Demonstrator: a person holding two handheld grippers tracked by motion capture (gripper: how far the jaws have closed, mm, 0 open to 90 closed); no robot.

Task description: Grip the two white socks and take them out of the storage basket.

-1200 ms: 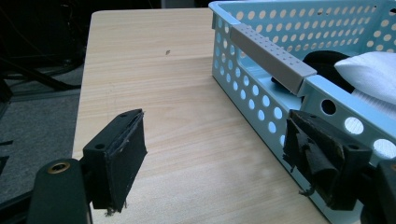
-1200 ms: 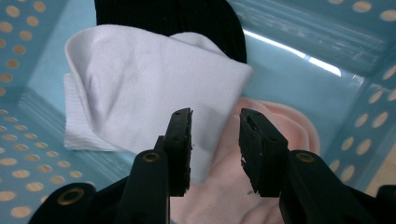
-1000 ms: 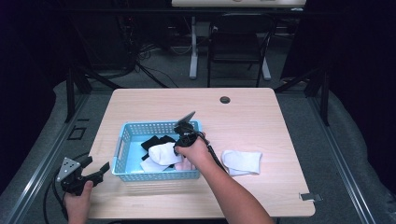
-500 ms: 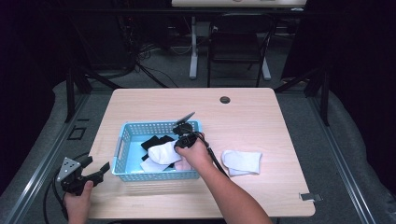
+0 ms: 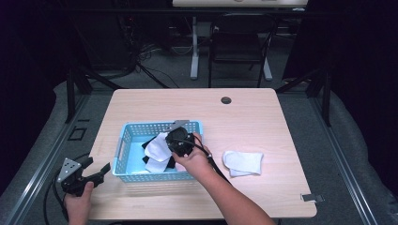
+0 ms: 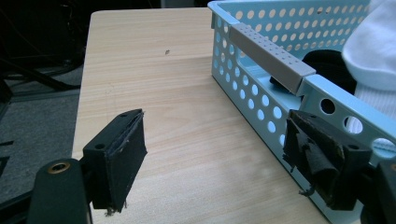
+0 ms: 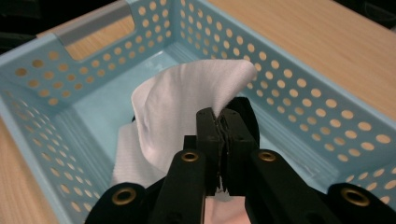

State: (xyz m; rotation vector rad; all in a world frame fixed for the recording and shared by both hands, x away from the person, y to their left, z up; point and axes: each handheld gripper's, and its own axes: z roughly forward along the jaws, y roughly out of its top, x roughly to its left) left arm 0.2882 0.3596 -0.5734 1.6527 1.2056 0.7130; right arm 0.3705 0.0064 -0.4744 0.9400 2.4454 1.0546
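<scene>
Since a second ago the white sock (image 5: 157,149) has come up out of the heap, drawn toward the near side of the blue basket (image 5: 123,146) as the right gripper (image 7: 218,122) lifts; its jaws have just been closing and now pinch a fold of the sock's edge between them. The sock is soft, ribbed white cloth, hanging in a loose drape above the basket floor, its lower part seemingly lying on another white piece (image 7: 128,158) and a black item (image 5: 151,142). To do this lift well, I judge the pull should go straight up until the trailing end clears the perforated wall, so nothing else is dragged along. Another white sock (image 5: 243,162) lies flat on the table (image 5: 263,117) to the basket's right. The left gripper (image 6: 215,158) waits with jaws spread, just outside the basket's left wall.
</scene>
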